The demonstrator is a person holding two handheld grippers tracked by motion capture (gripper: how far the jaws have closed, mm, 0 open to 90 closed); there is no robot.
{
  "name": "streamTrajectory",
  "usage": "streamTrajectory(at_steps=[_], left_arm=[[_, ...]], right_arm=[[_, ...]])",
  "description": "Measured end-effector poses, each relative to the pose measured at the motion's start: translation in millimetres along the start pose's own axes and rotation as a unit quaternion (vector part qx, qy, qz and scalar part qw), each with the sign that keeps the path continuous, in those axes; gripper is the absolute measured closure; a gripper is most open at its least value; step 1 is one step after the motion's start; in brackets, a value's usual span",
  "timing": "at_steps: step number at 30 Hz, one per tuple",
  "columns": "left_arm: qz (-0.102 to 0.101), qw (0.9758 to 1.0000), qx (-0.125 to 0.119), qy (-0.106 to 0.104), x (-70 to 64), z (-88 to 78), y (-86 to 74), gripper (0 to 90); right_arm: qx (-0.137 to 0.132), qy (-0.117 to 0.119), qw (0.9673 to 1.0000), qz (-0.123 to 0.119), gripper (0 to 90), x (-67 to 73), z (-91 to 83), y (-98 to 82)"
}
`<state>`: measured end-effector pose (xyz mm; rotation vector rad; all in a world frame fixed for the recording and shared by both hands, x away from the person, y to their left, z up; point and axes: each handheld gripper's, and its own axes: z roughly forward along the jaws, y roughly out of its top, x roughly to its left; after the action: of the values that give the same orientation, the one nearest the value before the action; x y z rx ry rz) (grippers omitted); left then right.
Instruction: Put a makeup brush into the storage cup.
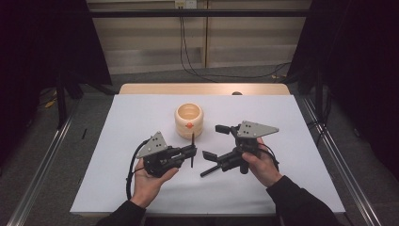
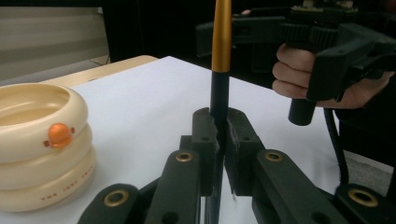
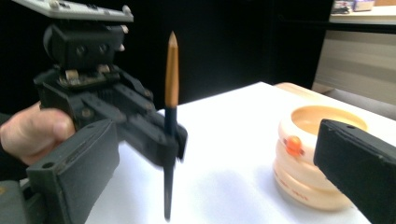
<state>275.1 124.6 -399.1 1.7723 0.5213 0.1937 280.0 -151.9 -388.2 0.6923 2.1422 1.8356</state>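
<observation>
A slim black pen [image 1: 192, 147] with a gold tapered upper end [image 2: 221, 42] stands upright above the white table cover. My left gripper [image 1: 193, 151] is shut on the pen's black shaft, with its jaws [image 2: 219, 135] pressed together around it. From the right gripper view the pen [image 3: 171, 93] shows upright in the left gripper [image 3: 166, 142], its lower end hanging just over the table. My right gripper [image 1: 215, 141] stands open a short way to the right, with nothing between its jaws. A cream ringed cup [image 1: 188, 120] with an orange dot sits just behind both grippers.
The white cover [image 1: 141, 108] lies over a wooden table whose far edge [image 1: 202, 88] shows behind it. The cup [image 2: 37, 140] is close to the left gripper's left side. Metal rails run along both sides of the table, and dark curtains hang beyond.
</observation>
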Motion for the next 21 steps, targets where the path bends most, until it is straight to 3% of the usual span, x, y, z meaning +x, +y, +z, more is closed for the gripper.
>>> streamTrajectory(at_steps=[5,8,13,17,21], left_arm=[[0.003,1.0000,-0.003,0.006,2.9,-3.1,4.6,83.6],[0.001,0.9999,-0.010,0.007,5.1,-4.2,7.7,83.7],[0.002,0.9998,-0.008,0.017,8.6,-5.1,12.4,83.7],[-0.004,0.9998,-0.015,0.011,9.7,-4.9,15.2,83.7],[0.005,0.9997,-0.014,0.021,9.6,-6.6,21.9,83.7]], right_arm=[[0.017,-0.023,0.9996,0.002,0.0,-3.3,-15.4,-7.6],[-0.002,-0.038,0.9992,0.007,0.0,-5.1,-25.9,-9.5],[0.007,-0.056,0.9983,0.011,0.0,-9.1,-40.7,-16.8],[0.002,-0.073,0.9972,0.010,0.0,-9.5,-54.4,-20.4],[0.005,-0.080,0.9967,0.014,0.0,-8.3,-63.9,-27.9]])
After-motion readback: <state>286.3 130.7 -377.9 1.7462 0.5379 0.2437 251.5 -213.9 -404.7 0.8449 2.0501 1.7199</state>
